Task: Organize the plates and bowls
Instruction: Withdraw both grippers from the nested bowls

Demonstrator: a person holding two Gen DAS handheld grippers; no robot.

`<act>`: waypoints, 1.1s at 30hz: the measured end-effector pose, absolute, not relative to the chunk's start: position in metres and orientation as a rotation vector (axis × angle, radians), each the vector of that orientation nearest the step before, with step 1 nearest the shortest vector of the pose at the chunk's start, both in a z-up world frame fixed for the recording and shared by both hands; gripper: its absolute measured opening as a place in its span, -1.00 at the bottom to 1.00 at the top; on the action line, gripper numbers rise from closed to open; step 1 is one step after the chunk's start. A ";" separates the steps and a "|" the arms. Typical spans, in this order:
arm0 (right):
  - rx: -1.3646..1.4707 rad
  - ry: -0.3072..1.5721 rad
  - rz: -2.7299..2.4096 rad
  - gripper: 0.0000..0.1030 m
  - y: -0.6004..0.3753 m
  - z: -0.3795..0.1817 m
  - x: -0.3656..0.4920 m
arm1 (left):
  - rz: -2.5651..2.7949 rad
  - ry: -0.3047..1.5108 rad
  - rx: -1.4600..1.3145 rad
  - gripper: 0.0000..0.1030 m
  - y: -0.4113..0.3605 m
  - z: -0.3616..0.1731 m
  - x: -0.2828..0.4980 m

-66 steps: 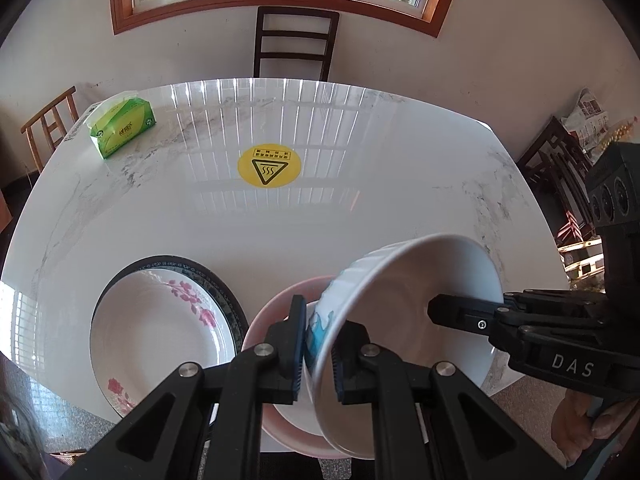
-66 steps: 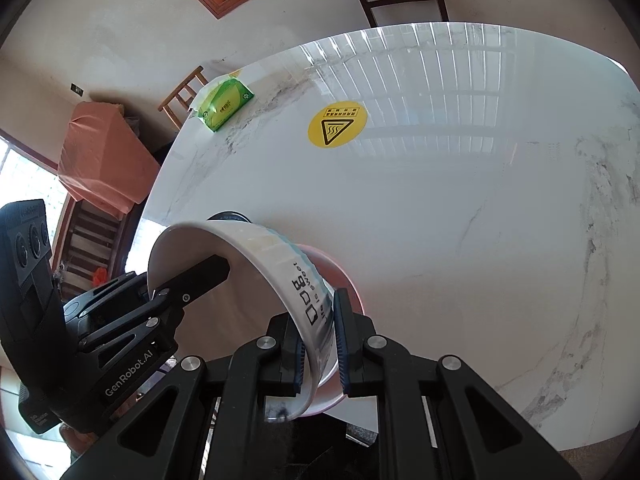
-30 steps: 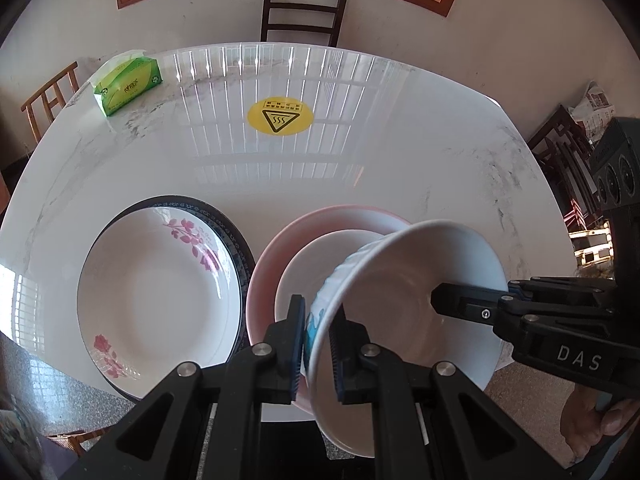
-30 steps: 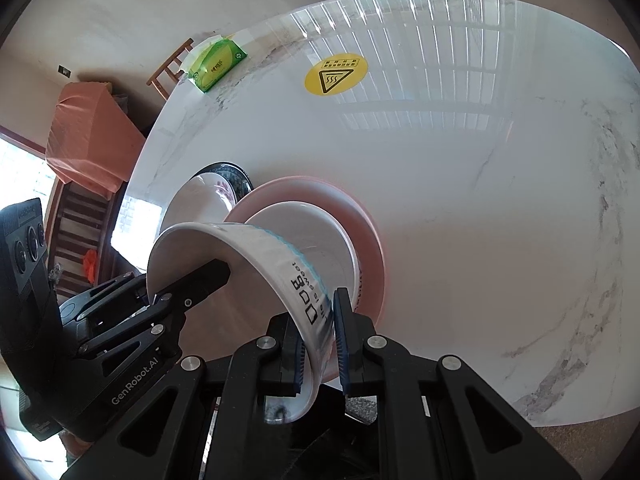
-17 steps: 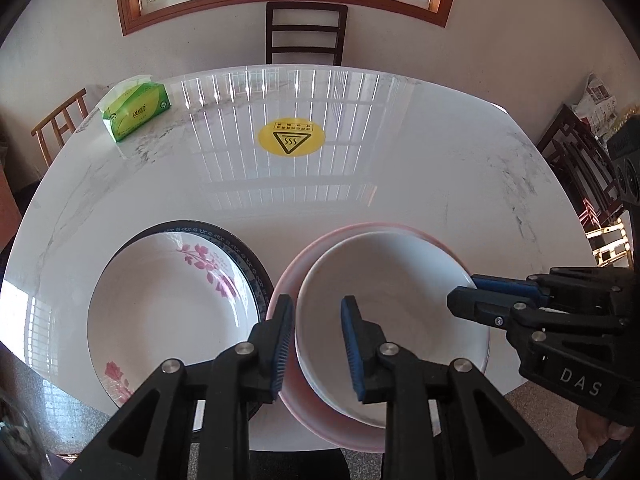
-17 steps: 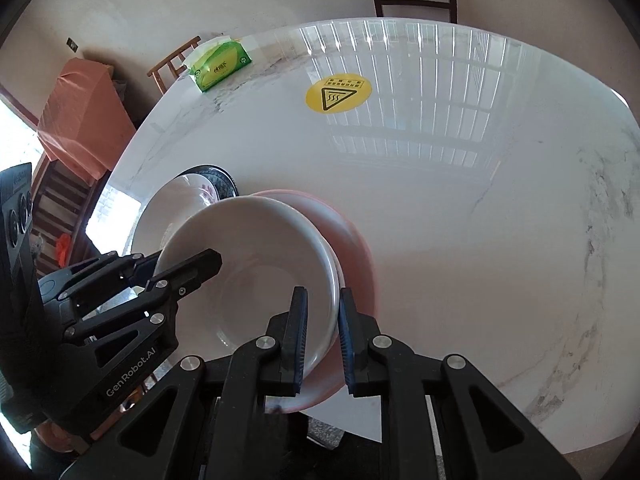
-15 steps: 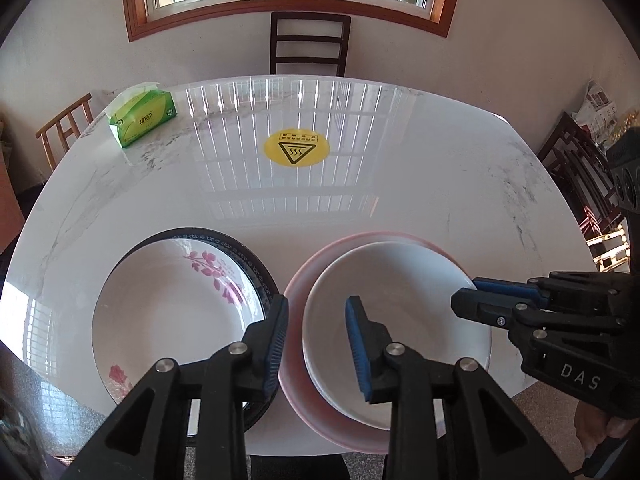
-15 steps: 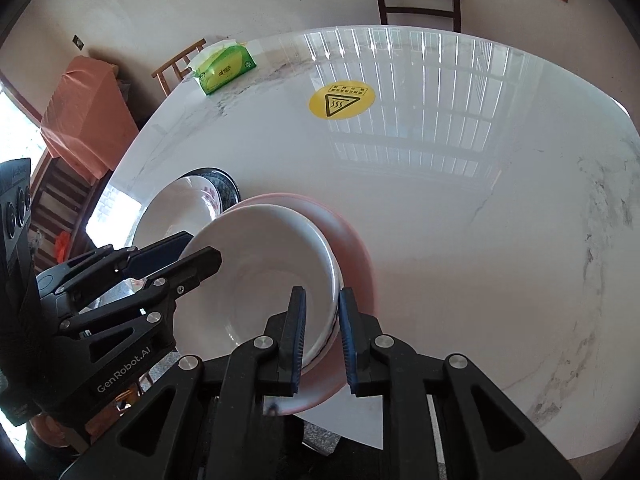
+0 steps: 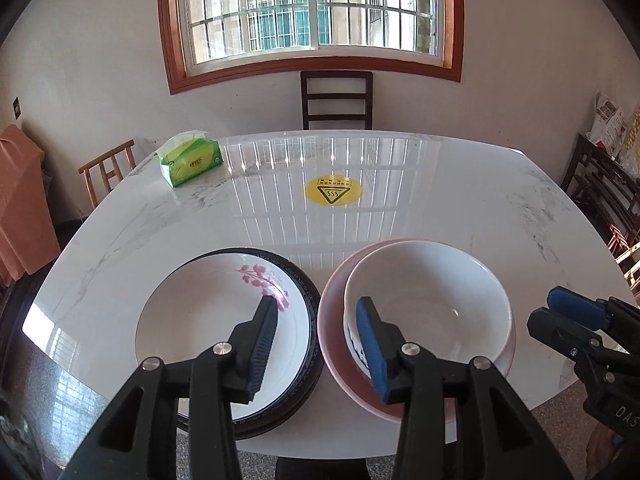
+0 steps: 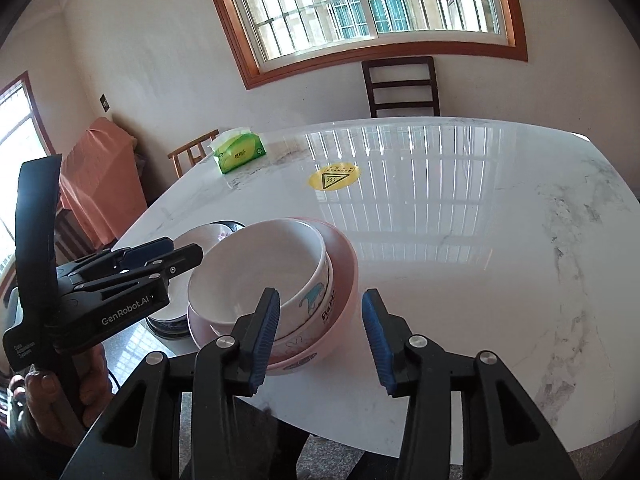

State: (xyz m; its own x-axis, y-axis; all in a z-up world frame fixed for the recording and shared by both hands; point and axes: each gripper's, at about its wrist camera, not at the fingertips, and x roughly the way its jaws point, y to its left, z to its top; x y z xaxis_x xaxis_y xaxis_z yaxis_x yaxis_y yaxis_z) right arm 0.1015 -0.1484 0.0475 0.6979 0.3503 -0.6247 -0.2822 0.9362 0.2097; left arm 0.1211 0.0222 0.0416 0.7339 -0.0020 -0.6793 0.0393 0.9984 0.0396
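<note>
A white bowl point(image 9: 428, 300) sits nested in a pink bowl point(image 9: 334, 300) near the table's front edge; both show in the right wrist view, white bowl point(image 10: 256, 268) inside the pink bowl point(image 10: 344, 276). To the left, a white floral plate point(image 9: 212, 320) rests on a dark-rimmed plate point(image 9: 310, 292). My left gripper point(image 9: 318, 344) is open and empty, between the plates and the bowls. My right gripper point(image 10: 320, 336) is open and empty, just in front of the bowl stack. Each gripper shows in the other's view.
The white marble table point(image 9: 440, 184) carries a green tissue pack point(image 9: 191, 162) at the back left and a yellow warning sticker point(image 9: 333, 193) in the middle. A dark chair point(image 9: 336, 100) stands behind the table, a wooden chair point(image 9: 106, 172) at the left.
Both grippers held the white bowl tilted, lowered it into the pink bowl, let go, opened wide and drew back and up.
</note>
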 end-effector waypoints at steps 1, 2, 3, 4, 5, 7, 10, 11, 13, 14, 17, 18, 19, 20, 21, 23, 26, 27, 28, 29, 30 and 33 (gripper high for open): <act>0.078 0.698 0.337 -0.20 -0.146 0.047 0.101 | -0.020 0.738 0.054 -0.18 0.022 0.041 0.119; 0.059 0.681 0.325 -0.20 -0.147 0.047 0.099 | -0.015 0.730 0.058 -0.17 0.021 0.041 0.117; 0.048 0.666 0.317 -0.20 -0.147 0.046 0.097 | -0.007 0.723 0.063 -0.17 0.020 0.040 0.115; 0.045 0.655 0.312 -0.19 -0.148 0.045 0.095 | -0.001 0.719 0.067 -0.16 0.019 0.039 0.113; 0.047 0.647 0.311 -0.19 -0.149 0.044 0.095 | -0.001 0.717 0.067 -0.14 0.019 0.038 0.111; 0.058 0.638 0.316 -0.19 -0.151 0.039 0.095 | -0.004 0.713 0.063 -0.13 0.020 0.036 0.109; 0.074 0.597 0.310 -0.19 -0.152 0.037 0.089 | -0.002 0.695 0.059 -0.09 0.021 0.035 0.104; 0.077 0.578 0.311 -0.19 -0.152 0.037 0.086 | 0.002 0.688 0.061 -0.08 0.021 0.035 0.103; 0.081 0.544 0.306 -0.12 -0.148 0.036 0.084 | 0.015 0.673 0.067 -0.08 0.020 0.034 0.099; 0.080 0.525 0.304 -0.02 -0.147 0.037 0.082 | 0.018 0.666 0.072 -0.08 0.019 0.034 0.098; 0.058 0.469 0.295 0.20 -0.142 0.038 0.075 | 0.027 0.648 0.074 -0.03 0.019 0.033 0.094; 0.049 0.452 0.292 0.25 -0.140 0.039 0.073 | 0.028 0.644 0.072 -0.02 0.020 0.032 0.093; 0.044 0.440 0.293 0.36 -0.139 0.040 0.071 | 0.033 0.638 0.071 0.01 0.020 0.032 0.092; 0.043 0.433 0.296 0.46 -0.138 0.040 0.070 | 0.039 0.632 0.073 0.05 0.021 0.031 0.092; 0.043 0.430 0.297 0.48 -0.138 0.040 0.070 | 0.047 0.628 0.076 0.06 0.021 0.030 0.091; 0.051 0.433 0.308 0.52 -0.137 0.040 0.069 | 0.058 0.628 0.082 0.10 0.022 0.028 0.090; 0.069 0.476 0.325 0.52 -0.137 0.039 0.071 | 0.050 0.646 0.068 0.11 0.026 0.026 0.091; 0.084 0.486 0.335 0.52 -0.138 0.039 0.072 | 0.048 0.652 0.064 0.11 0.026 0.026 0.091; 0.096 0.496 0.345 0.52 -0.139 0.038 0.072 | 0.048 0.656 0.063 0.11 0.027 0.025 0.091; 0.104 0.508 0.349 0.52 -0.140 0.037 0.073 | 0.050 0.660 0.064 0.11 0.027 0.024 0.092; 0.109 0.518 0.352 0.52 -0.139 0.036 0.073 | 0.051 0.665 0.065 0.11 0.027 0.023 0.092; 0.101 0.544 0.354 0.52 -0.138 0.033 0.074 | 0.046 0.675 0.056 0.11 0.029 0.020 0.093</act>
State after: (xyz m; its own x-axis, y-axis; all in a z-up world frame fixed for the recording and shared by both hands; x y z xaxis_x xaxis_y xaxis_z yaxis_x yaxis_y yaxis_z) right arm 0.0738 -0.1376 0.0327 0.7970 0.3556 -0.4881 -0.3025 0.9346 0.1869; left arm 0.0931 0.0290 0.0202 0.7796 0.0608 -0.6233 -0.0243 0.9975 0.0670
